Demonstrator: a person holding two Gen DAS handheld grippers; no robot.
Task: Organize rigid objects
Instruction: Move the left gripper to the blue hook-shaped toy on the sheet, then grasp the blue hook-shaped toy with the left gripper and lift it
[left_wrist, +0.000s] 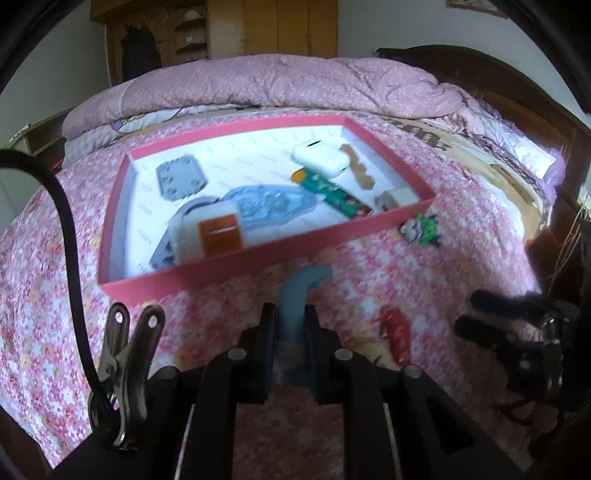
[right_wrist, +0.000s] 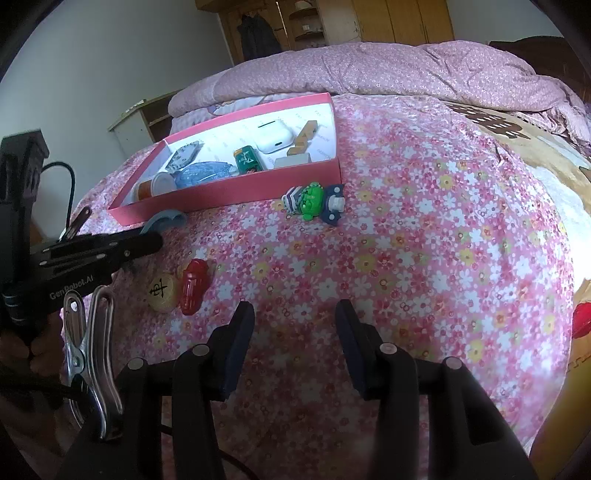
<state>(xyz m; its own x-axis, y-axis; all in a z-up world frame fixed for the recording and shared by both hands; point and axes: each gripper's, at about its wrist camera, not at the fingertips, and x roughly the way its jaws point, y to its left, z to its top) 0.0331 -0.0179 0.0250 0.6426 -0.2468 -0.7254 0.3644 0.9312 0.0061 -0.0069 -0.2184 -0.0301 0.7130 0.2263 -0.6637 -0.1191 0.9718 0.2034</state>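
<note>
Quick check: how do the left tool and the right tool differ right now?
The left tool is shut on the grey-blue hooked piece; the right tool is open with nothing between its fingers. The left tool sits just short of the pink box, while the right tool hovers over bare floral bedspread, farther from the box. Both have black fingers and point toward the box end of the bed.

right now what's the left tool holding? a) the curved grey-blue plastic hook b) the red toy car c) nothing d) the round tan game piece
a: the left tool is shut on the curved grey-blue plastic hook, just short of the pink cardboard box, while the red toy car and the round tan game piece lie on the floral bedspread.
</note>
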